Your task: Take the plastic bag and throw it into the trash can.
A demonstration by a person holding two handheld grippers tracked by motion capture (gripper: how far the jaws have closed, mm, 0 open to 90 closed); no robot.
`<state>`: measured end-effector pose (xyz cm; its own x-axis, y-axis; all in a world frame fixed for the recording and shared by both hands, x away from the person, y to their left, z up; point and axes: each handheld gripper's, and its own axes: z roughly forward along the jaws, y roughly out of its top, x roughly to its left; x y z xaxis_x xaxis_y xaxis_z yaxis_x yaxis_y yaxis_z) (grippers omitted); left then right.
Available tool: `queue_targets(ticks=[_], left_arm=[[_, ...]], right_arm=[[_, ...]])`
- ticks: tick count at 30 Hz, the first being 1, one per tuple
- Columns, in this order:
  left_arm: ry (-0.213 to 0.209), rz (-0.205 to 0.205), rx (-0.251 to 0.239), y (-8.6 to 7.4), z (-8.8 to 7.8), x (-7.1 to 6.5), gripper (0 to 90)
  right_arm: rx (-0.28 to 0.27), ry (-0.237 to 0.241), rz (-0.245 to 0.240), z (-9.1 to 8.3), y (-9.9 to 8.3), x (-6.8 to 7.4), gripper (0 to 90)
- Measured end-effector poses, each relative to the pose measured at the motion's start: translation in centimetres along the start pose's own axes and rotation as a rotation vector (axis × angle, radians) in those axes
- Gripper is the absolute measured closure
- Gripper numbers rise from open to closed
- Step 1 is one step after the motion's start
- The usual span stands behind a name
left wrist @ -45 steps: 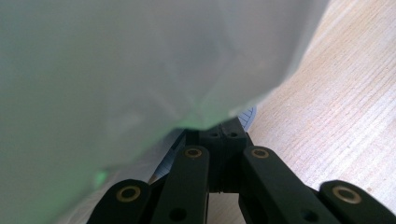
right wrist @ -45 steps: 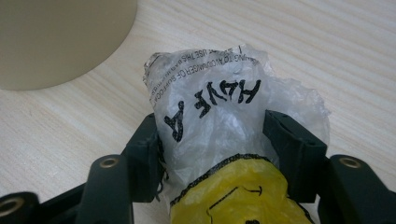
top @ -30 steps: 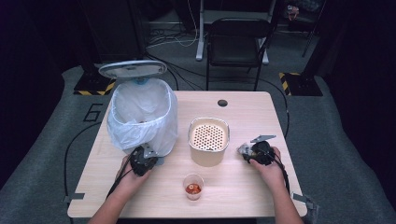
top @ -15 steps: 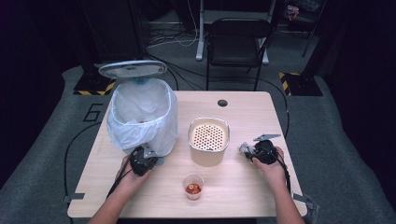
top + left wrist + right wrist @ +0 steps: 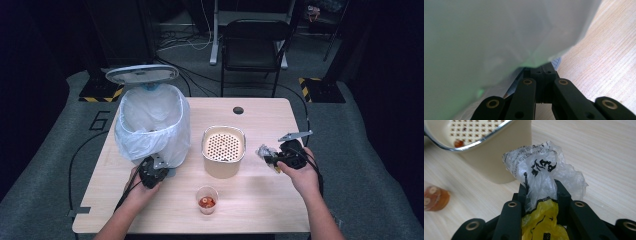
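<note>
Crumpled clear-and-yellow wrapper (image 5: 544,182) pinched in the right tongs (image 5: 268,156), held above the worktop (image 5: 260,120) just right of the cream pot (image 5: 223,150). Perforated insert inside the pot; one small brown bit lying on it in the right gripper view. Small cup (image 5: 206,199) with orange pieces ahead-left of those tongs, standing apart from the pot. Left tongs (image 5: 543,72) pressed together, tips tucked under the white liner (image 5: 486,37) at the foot of the bin (image 5: 152,125). Bin lid (image 5: 142,74) raised open behind.
</note>
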<state>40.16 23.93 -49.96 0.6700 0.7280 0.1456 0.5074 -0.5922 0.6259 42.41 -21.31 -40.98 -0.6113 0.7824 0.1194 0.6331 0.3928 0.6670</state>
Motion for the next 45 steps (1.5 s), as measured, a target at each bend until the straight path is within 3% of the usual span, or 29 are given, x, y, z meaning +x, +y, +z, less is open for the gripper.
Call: queue_targets(ticks=[10, 18, 22, 29, 30, 34, 39, 45], left_arm=[[0.005, 0.006, 0.006, 0.0, 0.0, 0.0, 90.0], [0.013, 0.001, 0.0, 0.0, 0.0, -0.1, 90.0], [0.006, 0.004, 0.004, 0.0, 0.0, -0.1, 90.0], [0.016, 0.003, -0.003, 0.0, 0.1, -0.1, 90.0], [0.016, 0.003, -0.003, 0.0, 0.1, -0.1, 90.0], [0.006, 0.002, 0.002, 0.0, 0.0, -0.1, 90.0], [0.011, -0.001, -0.002, 0.0, 0.1, -0.1, 90.0], [0.012, -0.002, -0.005, 0.0, 0.1, -0.2, 90.0]], right_arm=[[-0.024, 0.038, 0.01, -2.5, 1.8, 1.0, 72.8], [-0.019, 0.048, -0.031, -3.2, 3.5, 2.2, 72.8], [-0.032, 0.06, -0.086, -3.9, 5.3, 3.5, 72.7], [-0.044, 0.111, -0.193, -4.9, 9.8, 7.1, 72.6], [-0.044, 0.111, -0.193, -4.9, 9.8, 7.1, 72.6], [-0.064, 0.146, -0.232, -4.3, 12.0, 9.4, 72.6], [-0.054, 0.17, -0.266, -2.8, 13.2, 10.5, 72.6], [-0.054, 0.19, -0.274, -1.9, 14.4, 11.2, 72.6]])
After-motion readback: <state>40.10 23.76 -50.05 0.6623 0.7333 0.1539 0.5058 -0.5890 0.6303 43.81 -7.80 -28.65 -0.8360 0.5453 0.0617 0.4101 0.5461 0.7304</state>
